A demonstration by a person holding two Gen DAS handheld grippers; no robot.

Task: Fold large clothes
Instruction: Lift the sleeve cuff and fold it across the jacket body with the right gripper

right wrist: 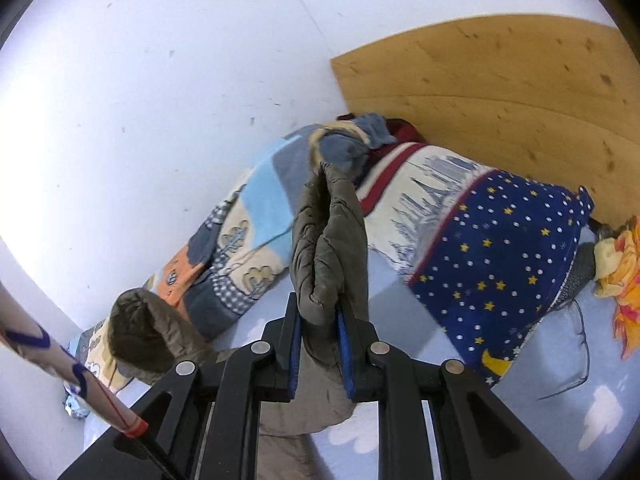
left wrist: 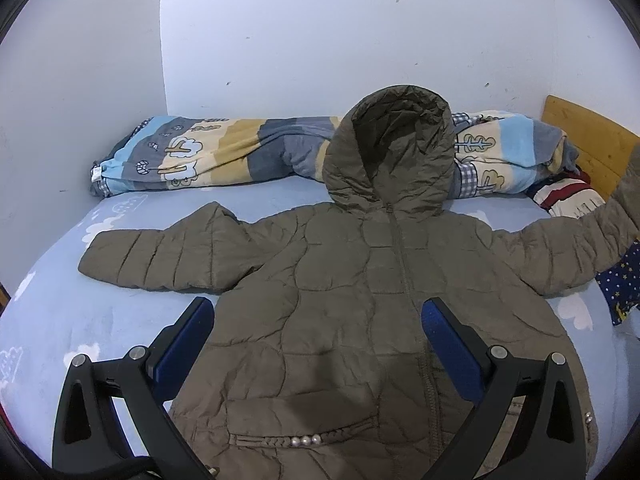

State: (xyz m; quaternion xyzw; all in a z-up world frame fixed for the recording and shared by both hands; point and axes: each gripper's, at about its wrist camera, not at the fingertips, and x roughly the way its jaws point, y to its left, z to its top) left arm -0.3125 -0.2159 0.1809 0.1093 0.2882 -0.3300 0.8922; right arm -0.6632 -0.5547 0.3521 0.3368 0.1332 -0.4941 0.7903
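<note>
An olive quilted hooded jacket (left wrist: pixel 340 280) lies face up on the blue bed sheet (left wrist: pixel 80 320), zipped, hood (left wrist: pixel 392 152) toward the wall, left sleeve (left wrist: pixel 160 260) spread flat. My left gripper (left wrist: pixel 318 316) is open and empty, hovering over the jacket's lower body. My right gripper (right wrist: pixel 318 324) is shut on the cuff of the jacket's right sleeve (right wrist: pixel 328 240), holding it lifted above the bed. That sleeve also shows in the left wrist view (left wrist: pixel 580 248), rising at the right edge. The hood shows in the right wrist view (right wrist: pixel 140 328).
A rolled patterned blanket (left wrist: pixel 208 156) lies along the white wall. A starry navy pillow (right wrist: pixel 500 272) and a striped cloth (left wrist: pixel 568 196) sit by the wooden headboard (right wrist: pixel 500 92). An orange cloth (right wrist: pixel 624 280) lies at the far right.
</note>
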